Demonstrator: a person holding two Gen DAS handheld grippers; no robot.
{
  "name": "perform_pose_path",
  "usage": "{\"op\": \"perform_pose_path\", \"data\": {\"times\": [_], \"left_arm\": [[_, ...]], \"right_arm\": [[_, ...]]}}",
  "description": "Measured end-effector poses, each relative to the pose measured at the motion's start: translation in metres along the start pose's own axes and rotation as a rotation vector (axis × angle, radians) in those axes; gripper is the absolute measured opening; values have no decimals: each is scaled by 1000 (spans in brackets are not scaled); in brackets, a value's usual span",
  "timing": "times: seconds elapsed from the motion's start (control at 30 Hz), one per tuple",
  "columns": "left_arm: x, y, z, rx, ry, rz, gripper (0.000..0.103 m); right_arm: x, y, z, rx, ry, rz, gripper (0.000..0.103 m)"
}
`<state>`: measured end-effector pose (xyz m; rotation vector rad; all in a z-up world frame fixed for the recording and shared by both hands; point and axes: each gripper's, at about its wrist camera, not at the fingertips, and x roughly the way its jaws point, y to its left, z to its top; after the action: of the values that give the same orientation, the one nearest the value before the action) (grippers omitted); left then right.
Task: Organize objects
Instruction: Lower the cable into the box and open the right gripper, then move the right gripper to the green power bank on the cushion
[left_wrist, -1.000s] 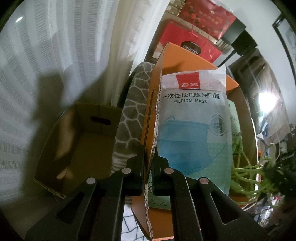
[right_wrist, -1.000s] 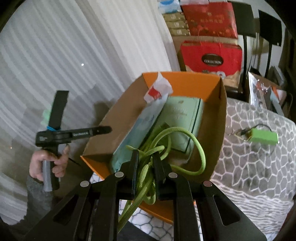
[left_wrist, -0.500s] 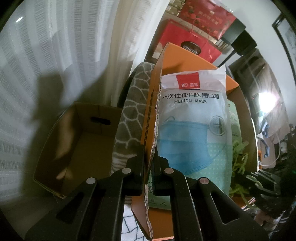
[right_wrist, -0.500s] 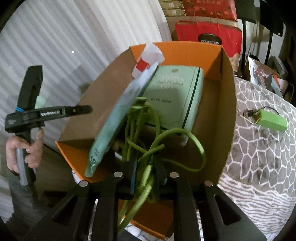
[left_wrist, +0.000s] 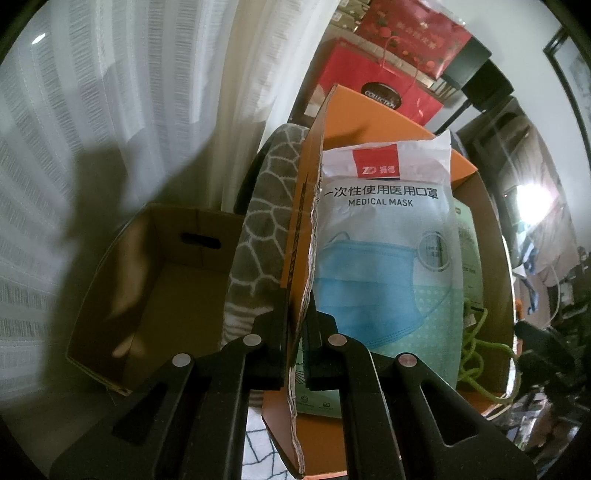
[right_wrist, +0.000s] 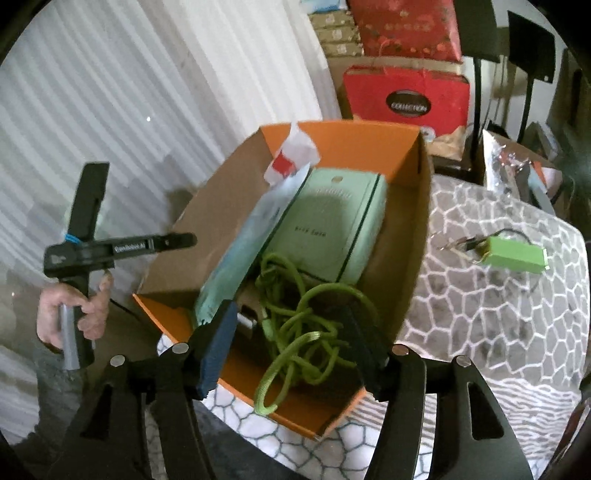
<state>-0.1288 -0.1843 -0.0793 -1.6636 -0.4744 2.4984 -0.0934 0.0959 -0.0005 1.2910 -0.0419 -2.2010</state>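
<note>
An orange cardboard box (right_wrist: 417, 236) stands on the patterned table. My left gripper (left_wrist: 297, 332) is shut on the box's left wall (left_wrist: 303, 258). In the box are a medical mask pack (left_wrist: 384, 251), also in the right wrist view (right_wrist: 243, 258), a pale green book (right_wrist: 332, 229) and a tangled green cord (right_wrist: 299, 332). My right gripper (right_wrist: 291, 354) is open just above the cord, which lies loose in the box. The left gripper also shows in the right wrist view (right_wrist: 184, 240), held by a hand.
A small green block with wires (right_wrist: 517, 254) lies on the grey patterned tablecloth (right_wrist: 480, 314). An open brown carton (left_wrist: 155, 288) sits low beside the table. Red gift bags (right_wrist: 406, 96) and white curtains (right_wrist: 147, 92) stand behind.
My right gripper lowered the green cord into the box, then opened and let it go. The left gripper stayed shut on the box wall.
</note>
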Motion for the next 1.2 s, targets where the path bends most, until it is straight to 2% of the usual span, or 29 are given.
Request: {"op": "perform_pose_path", "data": {"times": [0.07, 0.4, 0.53, 1.2], "left_arm": [[0, 0, 0, 1, 0, 0, 6], [0, 0, 0, 1, 0, 0, 5], [0, 1, 0, -1, 0, -2, 6], [0, 2, -1, -11, -4, -2, 6]], "right_arm": [[-7, -3, 2, 4, -16, -11, 70], [-34, -24, -2, 3, -81, -159, 89], [-39, -34, -4, 19, -91, -182, 102], [-69, -107, -12, 167, -156, -350, 102]]}}
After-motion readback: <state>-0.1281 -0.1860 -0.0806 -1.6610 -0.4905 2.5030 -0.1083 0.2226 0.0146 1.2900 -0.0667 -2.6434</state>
